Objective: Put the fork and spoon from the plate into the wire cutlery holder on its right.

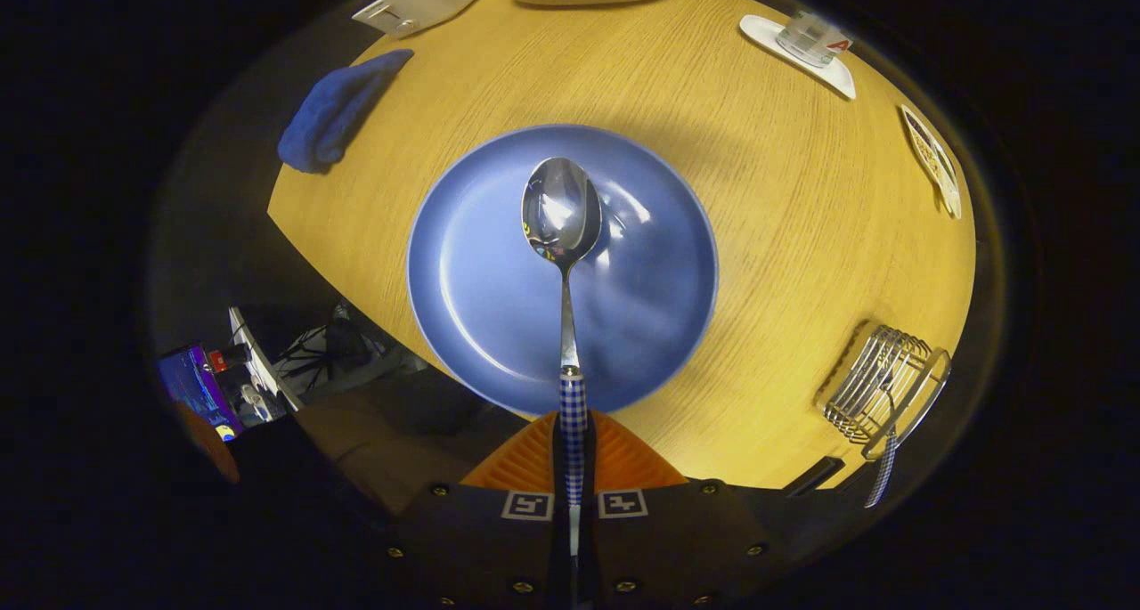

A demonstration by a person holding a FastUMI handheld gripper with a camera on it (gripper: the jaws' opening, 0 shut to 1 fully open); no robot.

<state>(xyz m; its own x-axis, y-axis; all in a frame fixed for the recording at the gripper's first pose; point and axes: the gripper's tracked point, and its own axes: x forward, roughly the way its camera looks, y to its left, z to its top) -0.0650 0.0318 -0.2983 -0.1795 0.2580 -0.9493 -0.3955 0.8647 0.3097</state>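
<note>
Spoon (561, 214) stood clamped by its checked handle between the tool's (573, 454) closed fingers, bowl pointing to twelve o'clock above the blue plate (481, 298), while the wire cutlery holder (877, 383), already holding a checked handle, lay at three o'clock on the bench (784, 236).

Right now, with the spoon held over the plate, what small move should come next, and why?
Probably carry the spoon to the right, toward the wire cutlery holder. The gripper is shut on its checked handle, its bowl is above the blue plate, and a checked handle, likely the fork, already sticks out of the holder.
</note>
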